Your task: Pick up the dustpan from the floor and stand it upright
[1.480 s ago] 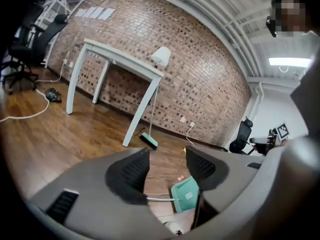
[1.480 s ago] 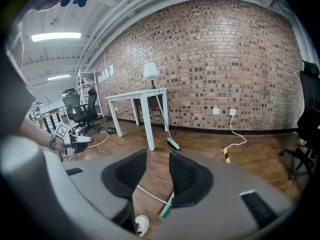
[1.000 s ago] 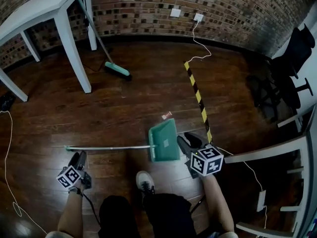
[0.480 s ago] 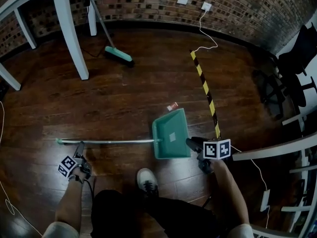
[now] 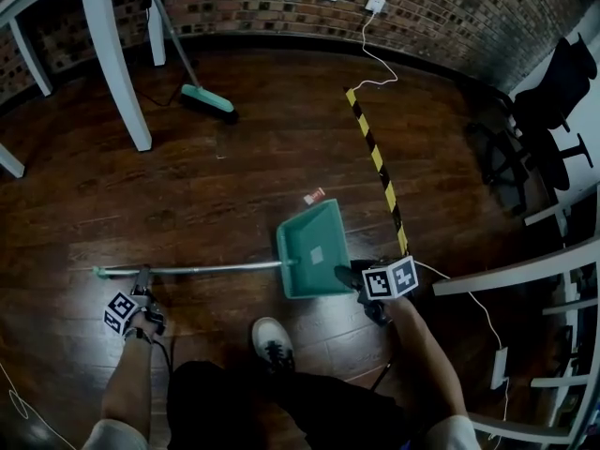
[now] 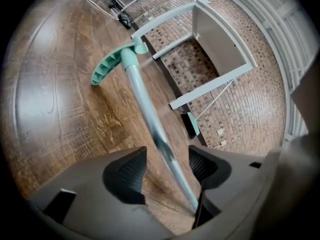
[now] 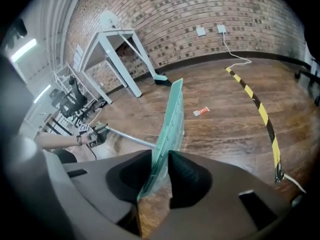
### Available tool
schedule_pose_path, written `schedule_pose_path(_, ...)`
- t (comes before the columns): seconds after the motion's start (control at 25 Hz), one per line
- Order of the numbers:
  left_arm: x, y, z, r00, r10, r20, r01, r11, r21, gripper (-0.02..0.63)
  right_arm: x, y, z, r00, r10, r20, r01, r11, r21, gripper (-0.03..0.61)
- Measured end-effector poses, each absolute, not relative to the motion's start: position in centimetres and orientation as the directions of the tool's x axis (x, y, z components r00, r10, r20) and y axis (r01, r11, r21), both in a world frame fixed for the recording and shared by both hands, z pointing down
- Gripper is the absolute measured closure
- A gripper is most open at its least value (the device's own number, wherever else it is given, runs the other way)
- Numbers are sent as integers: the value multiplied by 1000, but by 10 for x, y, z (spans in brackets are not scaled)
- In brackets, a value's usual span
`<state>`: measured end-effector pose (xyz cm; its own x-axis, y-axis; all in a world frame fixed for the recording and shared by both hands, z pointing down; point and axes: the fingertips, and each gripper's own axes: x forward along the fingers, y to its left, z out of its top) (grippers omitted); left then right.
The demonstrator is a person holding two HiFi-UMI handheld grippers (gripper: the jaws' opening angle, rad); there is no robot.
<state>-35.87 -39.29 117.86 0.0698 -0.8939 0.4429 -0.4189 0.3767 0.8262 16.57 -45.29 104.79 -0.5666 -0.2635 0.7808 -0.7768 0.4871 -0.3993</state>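
1. Dustpan (image 5: 314,261) lies flat on the dark wooden floor (image 5: 234,195), just ahead of my shoe (image 5: 272,340). Its teal pan is on the right and its long metal handle (image 5: 206,269) runs off to the left.
2. My right gripper (image 5: 349,277) sits at the pan's near right wall. Its jaws are closing with that thin teal wall between them, and the pads look to be pressing on it.
3. My left gripper (image 5: 142,277) straddles the handle near its far end. Its jaws stand apart, and the tube passes between the pads with a gap on each side.
4. I judge this to be the grasping step, since the dustpan has not left the boards. Next I need the left jaws to close on the handle. Then both hands should rise together and swing the handle upward so the pan settles on its base.
5. A small wrapper (image 5: 314,196) lies just beyond the pan, and a black-and-yellow tape strip (image 5: 375,167) runs past it.
6. Farther off, a broom (image 5: 206,99) stands by a white table leg (image 5: 112,64), with a brick wall (image 5: 450,7) behind.
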Motion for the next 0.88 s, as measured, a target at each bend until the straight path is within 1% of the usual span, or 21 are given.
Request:
schedule_pose_path(0.04,-362,-393,1181,57,-893,446,-408,387,827,358,165,-454,1050,-560,-264,786,-779,490,-391,511)
schedule_pose_path(0.12,-368,-396,1183,32,-893,449,-405,399,822,431,166,-457,1050,-559,-277,781,-788,469,-398,522)
schedule_pose_path(0.16,-370,-397,1182,25,-893,450,-414,401,817,456,166,-457,1050,-561,-281,779,-792,457,-405,523)
schedule_pose_path(0.2,-371,-398,1181,21,-892,451,-422,402,813,466,167,-456,1049,-561,-281,779,-794,449,-409,525)
schedule_pose_path(0.44,-374,-402,1173,16,-898,440,-422,392,817,476,166,-460,1047,-556,-291,778,-797,453,-400,526)
schedule_pose_path(0.6,-378,-400,1151,5,-914,406,-437,363,823,483,167,-461,1048,-553,-304,776,-802,446,-397,535)
schedule_pose_path(0.76,-389,-404,1103,-41,-942,332,-531,302,791,483,163,-461,1056,-578,-296,760,-787,448,-424,535)
schedule_pose_path(0.88,-398,-408,1060,-47,-964,262,-610,236,757,486,156,-460,1066,-590,-293,753,-782,441,-441,538)
